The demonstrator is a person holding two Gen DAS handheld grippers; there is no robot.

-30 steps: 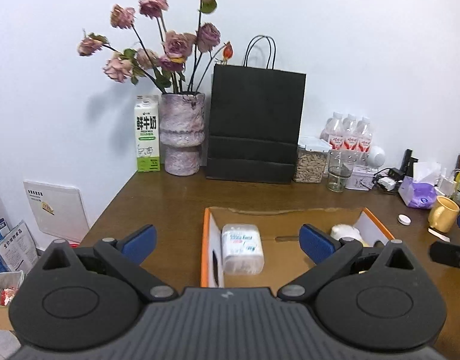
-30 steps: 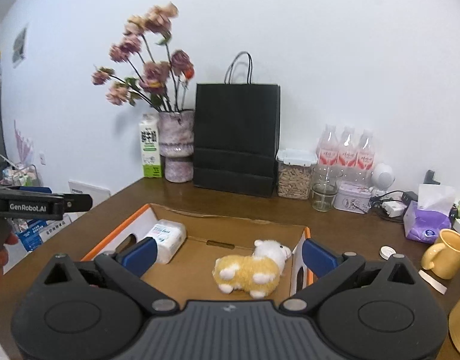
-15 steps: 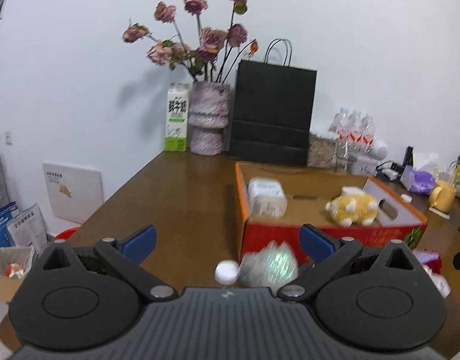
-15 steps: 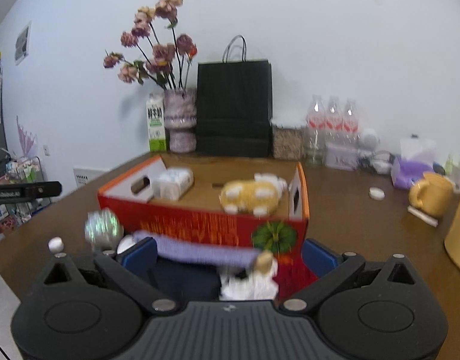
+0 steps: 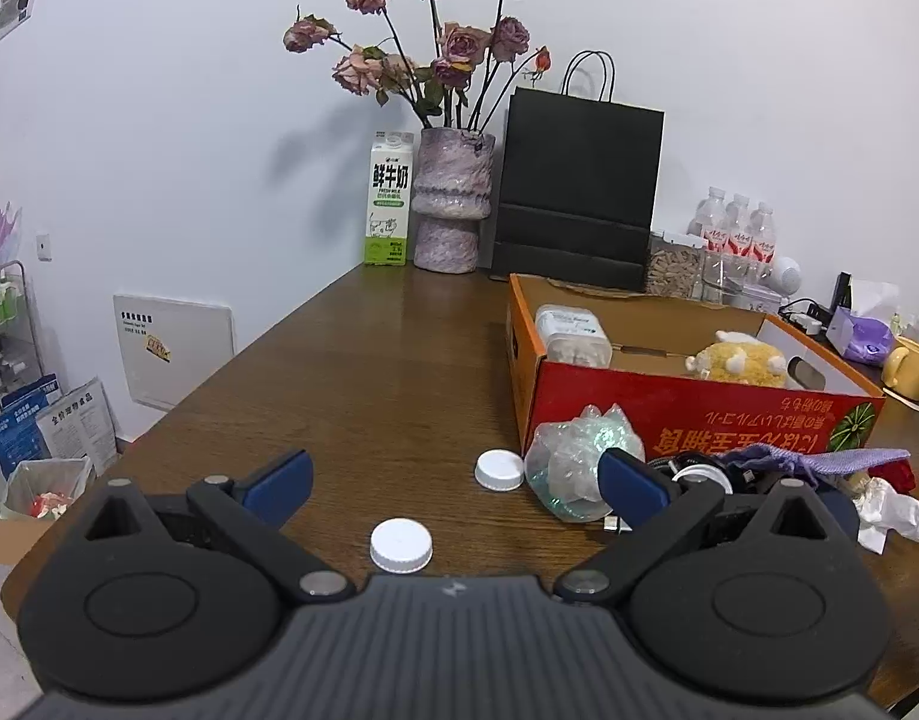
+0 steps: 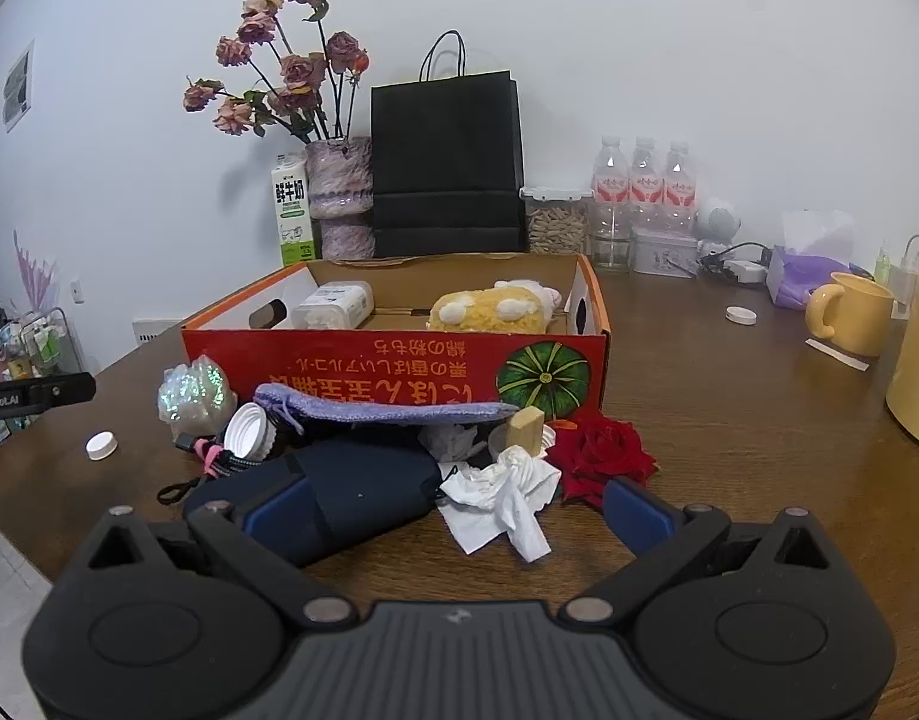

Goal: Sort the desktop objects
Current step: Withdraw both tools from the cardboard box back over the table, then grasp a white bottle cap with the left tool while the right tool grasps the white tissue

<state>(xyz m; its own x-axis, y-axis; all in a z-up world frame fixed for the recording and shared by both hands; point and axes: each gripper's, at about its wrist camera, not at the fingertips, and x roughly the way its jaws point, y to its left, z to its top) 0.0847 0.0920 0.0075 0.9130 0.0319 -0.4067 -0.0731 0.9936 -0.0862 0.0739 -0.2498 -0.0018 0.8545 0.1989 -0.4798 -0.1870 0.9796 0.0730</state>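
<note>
1. We hold the left tool (image 5: 453, 483) low over the brown worktop (image 5: 363, 372), its jaws spread wide and gripping nothing; a white bottle cap (image 5: 401, 545) lies between its fingers, and a second white cap (image 5: 499, 469) sits farther on.
2. Our right tool (image 6: 456, 510) is also wide and empty, facing the clutter in front of the red cardboard box (image 6: 399, 369).
3. In that clutter we see a dark blue pouch (image 6: 351, 489) near the left finger, a crumpled white tissue (image 6: 501, 498) in the middle, and a red rose (image 6: 600, 456) near the right finger.
4. Behind these lie a purple cloth bag (image 6: 375, 408), a small wooden block (image 6: 525, 429) and a crinkled iridescent wrapper (image 6: 192, 393) (it touches the box's front corner in the left view).
5. Inside the box rest a yellow plush toy (image 6: 495, 309) and a white plastic container (image 6: 333, 303), apart from each other.
6. A yellow mug (image 6: 852, 312) stands well to the right.
</note>
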